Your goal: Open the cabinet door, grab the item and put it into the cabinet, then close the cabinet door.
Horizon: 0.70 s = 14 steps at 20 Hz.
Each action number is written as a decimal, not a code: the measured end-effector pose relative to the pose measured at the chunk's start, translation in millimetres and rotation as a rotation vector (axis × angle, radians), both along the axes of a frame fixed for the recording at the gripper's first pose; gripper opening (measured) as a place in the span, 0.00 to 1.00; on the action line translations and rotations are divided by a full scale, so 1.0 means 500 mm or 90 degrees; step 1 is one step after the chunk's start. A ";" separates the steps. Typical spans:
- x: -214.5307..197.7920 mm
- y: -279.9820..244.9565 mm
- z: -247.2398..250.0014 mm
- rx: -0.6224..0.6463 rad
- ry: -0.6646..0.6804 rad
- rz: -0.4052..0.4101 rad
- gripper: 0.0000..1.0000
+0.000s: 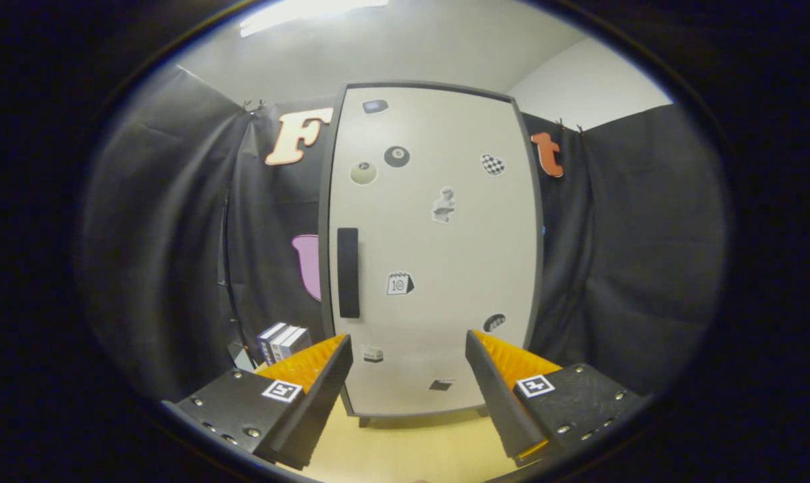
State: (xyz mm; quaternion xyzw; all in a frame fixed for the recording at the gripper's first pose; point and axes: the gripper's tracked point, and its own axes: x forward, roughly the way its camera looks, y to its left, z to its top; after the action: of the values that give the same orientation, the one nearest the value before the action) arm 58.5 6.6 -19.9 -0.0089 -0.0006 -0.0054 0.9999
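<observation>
Plainly, here is how things lie:

Cabinet (pixel 438 248): a tall pale box with a dark frame, standing upright on short feet on the tabletop (pixel 405 449), against the black cloth wall. It stands beyond the claw's fingers, well apart from them.

Door: shut flush in its frame, with small stickers scattered over its face. A shut door fits two stages alike: the item waiting to go in, or the item inside and the door swung to. I cannot tell which.

Handle (pixel 348 272): a dark upright bar near the door's left edge, about mid-height. It looks stiff and proud of the panel, so it seems the natural place to take hold. The hinges are probably on the right side, and the door would likely swing lightly. The smooth panel itself offers no grip.

Claw (pixel 405 365): fingers wide apart, holding nothing, pointed at the lower half of the door.

Item: a small stack of what look like boxes or books (pixel 283 341) stands to the cabinet's left, just beyond the left finger. Whether this is the item to stow I cannot say. If so, it looks rigid, light and flat-sided, easiest pinched across its narrow width.

Risk: a hard tug on the handle might shift or tip the free-standing cabinet.
</observation>
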 end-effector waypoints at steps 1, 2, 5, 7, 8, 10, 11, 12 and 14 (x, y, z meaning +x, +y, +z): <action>-0.020 -0.007 0.002 0.003 -0.001 -0.007 1.00; -0.036 -0.013 0.005 0.005 -0.004 -0.013 1.00; -0.085 -0.036 0.003 -0.006 0.004 -0.035 1.00; -0.109 -0.042 -0.001 -0.009 0.011 -0.040 1.00; -0.117 -0.044 -0.003 -0.007 0.014 -0.041 1.00; -0.130 -0.047 0.001 -0.004 0.011 -0.045 1.00; -0.133 -0.049 0.002 -0.003 0.010 -0.046 1.00; -0.135 -0.049 0.003 -0.001 0.010 -0.046 1.00; -0.137 -0.046 0.002 -0.002 0.010 -0.046 1.00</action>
State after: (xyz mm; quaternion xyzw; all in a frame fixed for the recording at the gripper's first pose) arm -10.0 -16.4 -18.8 -0.0102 0.0073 -0.0411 0.9991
